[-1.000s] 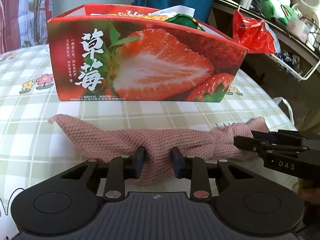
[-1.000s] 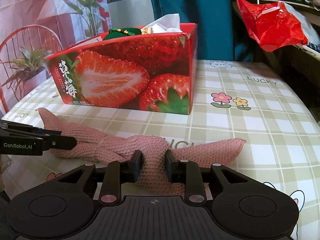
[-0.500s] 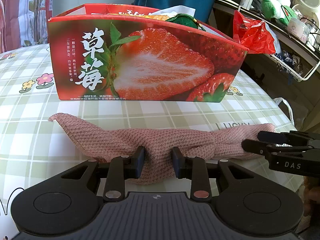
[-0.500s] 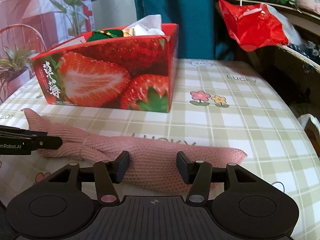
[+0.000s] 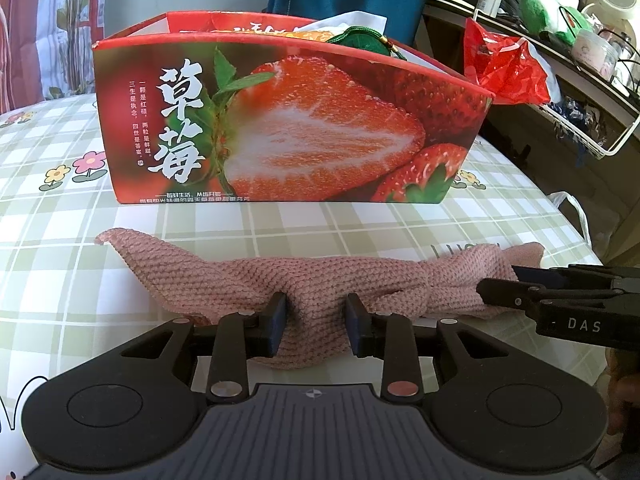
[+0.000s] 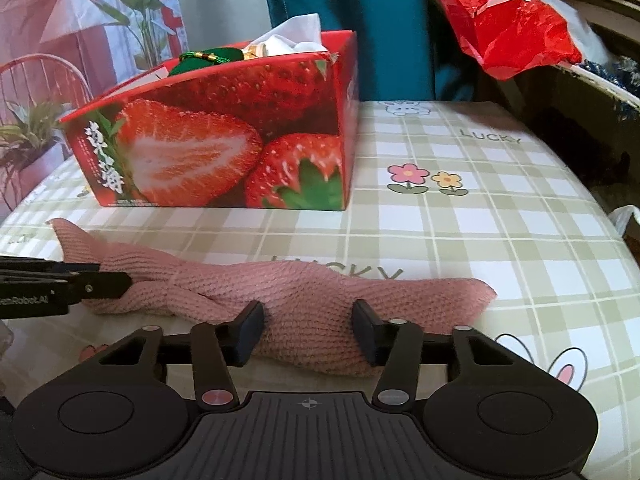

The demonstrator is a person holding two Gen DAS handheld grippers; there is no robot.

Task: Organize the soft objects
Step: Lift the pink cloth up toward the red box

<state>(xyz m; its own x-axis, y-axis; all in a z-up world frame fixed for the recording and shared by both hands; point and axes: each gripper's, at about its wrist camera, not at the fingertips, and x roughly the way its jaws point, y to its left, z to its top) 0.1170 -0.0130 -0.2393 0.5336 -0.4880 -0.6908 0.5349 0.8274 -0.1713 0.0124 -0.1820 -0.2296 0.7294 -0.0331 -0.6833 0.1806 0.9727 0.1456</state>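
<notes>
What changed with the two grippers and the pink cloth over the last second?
The right gripper let go of the pink cloth, opened wide, and its jaws are now closing around a flatter stretch without pinching it. The left gripper kept its grip on the cloth; the strawberry box stayed put.

The right gripper (image 6: 308, 330) let go of the pink knitted cloth (image 6: 304, 300). Its jaws are closing again, and the bunched cloth has spread out flatter.
</notes>
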